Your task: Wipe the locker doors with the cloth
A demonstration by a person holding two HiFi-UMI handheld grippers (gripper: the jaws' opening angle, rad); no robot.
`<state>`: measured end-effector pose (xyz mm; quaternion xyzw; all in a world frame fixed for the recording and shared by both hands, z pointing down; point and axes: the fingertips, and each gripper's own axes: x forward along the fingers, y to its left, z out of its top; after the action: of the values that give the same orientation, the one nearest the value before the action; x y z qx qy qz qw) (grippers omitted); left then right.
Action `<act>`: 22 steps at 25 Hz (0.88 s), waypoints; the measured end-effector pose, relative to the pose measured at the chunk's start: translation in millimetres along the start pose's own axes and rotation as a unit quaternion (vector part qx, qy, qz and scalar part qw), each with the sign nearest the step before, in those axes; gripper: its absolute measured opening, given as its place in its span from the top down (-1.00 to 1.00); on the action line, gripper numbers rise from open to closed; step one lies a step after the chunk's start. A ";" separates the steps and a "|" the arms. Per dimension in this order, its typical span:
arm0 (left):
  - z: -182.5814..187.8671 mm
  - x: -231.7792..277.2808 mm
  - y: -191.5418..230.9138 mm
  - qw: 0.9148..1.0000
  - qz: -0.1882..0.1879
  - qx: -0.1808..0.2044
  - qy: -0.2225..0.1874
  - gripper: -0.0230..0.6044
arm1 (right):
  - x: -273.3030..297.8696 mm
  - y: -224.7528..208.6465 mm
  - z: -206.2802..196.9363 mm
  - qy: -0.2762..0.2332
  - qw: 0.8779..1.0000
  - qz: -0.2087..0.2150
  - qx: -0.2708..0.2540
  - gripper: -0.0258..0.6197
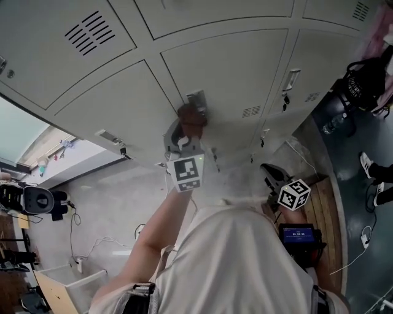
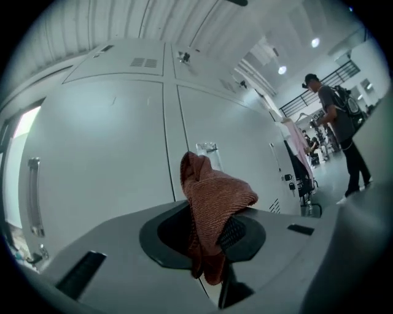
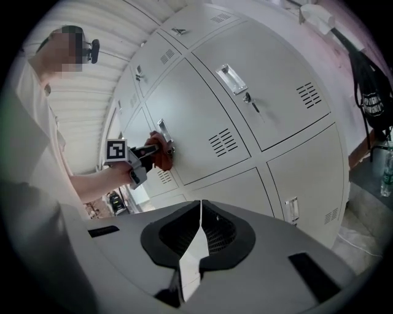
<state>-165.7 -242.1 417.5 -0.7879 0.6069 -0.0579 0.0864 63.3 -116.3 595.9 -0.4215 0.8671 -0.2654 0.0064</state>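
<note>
- L gripper (image 1: 183, 136) is up at the lockers, jaws pinching a bunched rust-red cloth (image 2: 212, 196). The wad sticks out past the tips, w/ a tail hanging down between them.
- Cloth sits right at the handle plate (image 1: 198, 98) of a mid-row locker door (image 1: 239, 67). In the head view it looks pressed against the metal there, but the L gripper view leaves some doubt about contact.
- R gripper (image 3: 199, 230) hangs low by the person's side, well apart from the action. Its jaws are pressed together w/ nothing between them, so it's idle for now.
- Progress: can't tell which doors are done, since there are no wet streaks or dust lines on the grey paint.
- Judging by position, the work is on this one door, around the handle.
- Left to do, prob.: this door's broad panel, plus the neighbours above (image 1: 209, 12), beside (image 1: 331, 55) and toward the window side (image 1: 104, 104). That's plenty of surface.
- Watch the keys hanging in the locks (image 1: 285, 101), which the cloth could snag.
</note>
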 end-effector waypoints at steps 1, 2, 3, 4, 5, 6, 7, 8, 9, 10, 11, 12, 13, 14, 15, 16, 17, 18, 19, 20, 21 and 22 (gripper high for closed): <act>7.9 -0.9 -2.0 1.000 -0.003 0.015 -0.010 0.68 | 0.2 1.7 -0.4 -0.002 1.000 -0.003 0.000 0.86; 16.0 -2.3 -5.3 0.999 -0.007 0.031 -0.023 0.68 | 0.2 3.0 -1.5 -0.004 1.000 -0.006 0.001 0.86; 22.7 -2.4 -9.5 0.998 -0.011 0.047 -0.033 0.68 | 0.2 3.9 -3.1 -0.005 1.000 -0.010 0.002 0.86; 27.0 -0.2 -15.0 0.997 -0.017 0.065 -0.038 0.68 | 0.0 4.7 -5.0 -0.006 1.000 -0.013 0.003 0.86; 28.4 4.4 -23.3 0.995 -0.026 0.088 -0.035 0.68 | -0.4 5.4 -7.2 -0.006 1.000 -0.016 0.005 0.86; 26.9 10.6 -35.1 0.992 -0.038 0.120 -0.026 0.68 | -1.5 5.4 -9.8 -0.007 1.000 -0.018 0.007 0.86; 23.3 17.1 -49.9 0.986 -0.052 0.158 -0.012 0.68 | -3.7 4.2 -12.8 -0.007 1.000 -0.022 0.010 0.86; 19.4 23.0 -65.0 0.979 -0.064 0.193 0.002 0.68 | -6.5 1.4 -16.0 -0.006 1.000 -0.027 0.014 0.86; 16.3 28.2 -77.7 0.974 -0.071 0.216 0.015 0.68 | -9.6 -2.6 -18.6 -0.006 0.999 -0.033 0.019 0.86; 14.4 32.9 -86.5 0.972 -0.073 0.222 0.025 0.68 | -12.1 -6.9 -19.9 -0.007 0.999 -0.037 0.025 0.86; 13.8 37.2 -91.5 0.973 -0.071 0.217 0.032 0.68 | -13.7 -11.0 -19.8 -0.008 0.999 -0.040 0.029 0.86; 14.6 40.8 -94.4 0.975 -0.066 0.211 0.036 0.68 | -14.2 -14.5 -18.2 -0.010 0.999 -0.040 0.030 0.86; 16.6 43.6 -97.4 0.975 -0.062 0.211 0.036 0.68 | -14.0 -17.4 -15.7 -0.011 0.999 -0.037 0.029 0.86; 19.2 45.6 -102.0 0.974 -0.060 0.217 0.034 0.68 | -13.8 -19.9 -12.9 -0.011 0.999 -0.033 0.026 0.86; 22.1 47.6 -108.4 0.972 -0.062 0.225 0.033 0.68 | -13.9 -22.3 -10.4 -0.010 0.999 -0.027 0.024 0.86; 24.8 50.1 -116.5 0.971 -0.066 0.229 0.032 0.68 | -14.9 -25.0 -8.5 -0.008 0.999 -0.022 0.022 0.86; 26.9 53.9 -125.9 0.970 -0.073 0.230 0.034 0.68 | -16.6 -28.8 -6.7 -0.006 1.000 -0.018 0.022 0.86; 28.1 59.0 -136.6 0.969 -0.080 0.233 0.038 0.68 | -19.1 -33.9 -4.5 -0.004 1.000 -0.016 0.021 0.86; 28.6 64.5 -148.3 0.965 -0.085 0.243 0.041 0.68 | -21.9 -40.3 -1.4 -0.004 1.000 -0.015 0.021 0.86; 28.5 70.1 -160.5 0.960 -0.089 0.264 0.043 0.68 | -24.7 -47.1 2.8 -0.005 1.000 -0.014 0.021 0.86; 27.6 75.5 -172.9 0.952 -0.091 0.289 0.041 0.68 | -27.2 -53.7 7.8 -0.006 1.000 -0.012 0.019 0.86; 25.6 80.8 -185.0 0.945 -0.094 0.312 0.040 0.68 | -29.4 -59.8 13.0 -0.007 1.000 -0.010 0.016 0.86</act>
<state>35.2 -272.6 429.6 -0.7718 0.4847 -0.2837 0.2980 128.8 -130.7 606.3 -0.4317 0.8585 -0.2763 0.0169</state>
